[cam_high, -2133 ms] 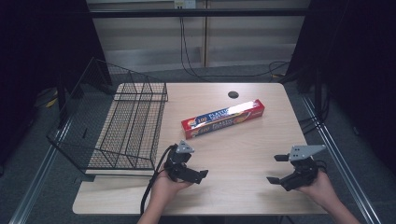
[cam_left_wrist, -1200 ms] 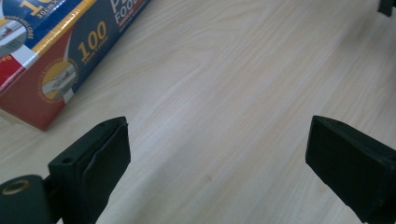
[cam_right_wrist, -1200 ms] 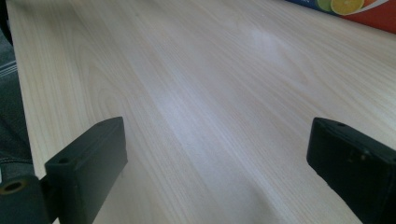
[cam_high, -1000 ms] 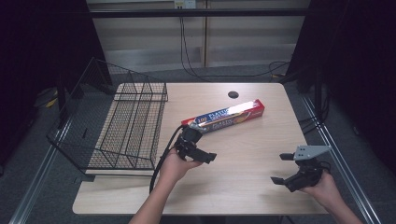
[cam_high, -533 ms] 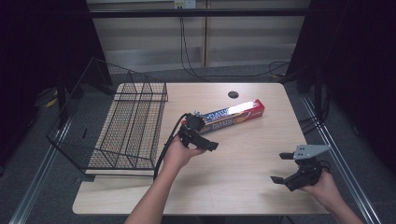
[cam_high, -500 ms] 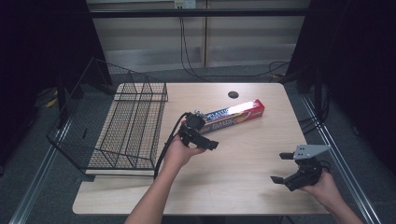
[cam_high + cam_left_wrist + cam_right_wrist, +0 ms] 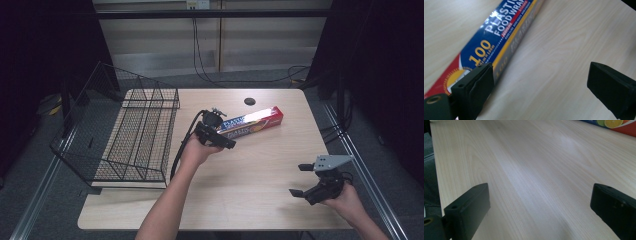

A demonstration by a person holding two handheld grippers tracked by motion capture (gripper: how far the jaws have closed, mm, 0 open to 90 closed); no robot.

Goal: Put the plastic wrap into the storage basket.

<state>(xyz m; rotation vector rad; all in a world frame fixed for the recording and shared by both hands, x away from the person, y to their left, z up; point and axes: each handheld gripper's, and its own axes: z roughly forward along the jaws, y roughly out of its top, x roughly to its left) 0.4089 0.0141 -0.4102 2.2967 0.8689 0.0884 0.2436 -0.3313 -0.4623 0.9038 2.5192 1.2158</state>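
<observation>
A long red and blue box of plastic food wrap (image 7: 252,122) (image 7: 499,37) lies slantwise on the wooden table (image 7: 260,170), right of centre at the back. My left gripper (image 7: 220,134) (image 7: 539,85) is open at the box's left end, its jaws wide apart. In the left gripper view one jaw stands over the box's near edge and the other over bare wood. My right gripper (image 7: 299,180) (image 7: 539,210) is open at the table's front right, with nothing between its jaws. A corner of the box (image 7: 614,125) appears far off in the right gripper view.
A black wire basket (image 7: 132,135) takes up the table's left side, partly overhanging the edge. A small dark round disc (image 7: 249,101) lies behind the box. A black cable (image 7: 182,145) trails from the left gripper along the forearm.
My left gripper has moved from the front of the table forward and right to the box's left end. The right gripper has barely shifted.
</observation>
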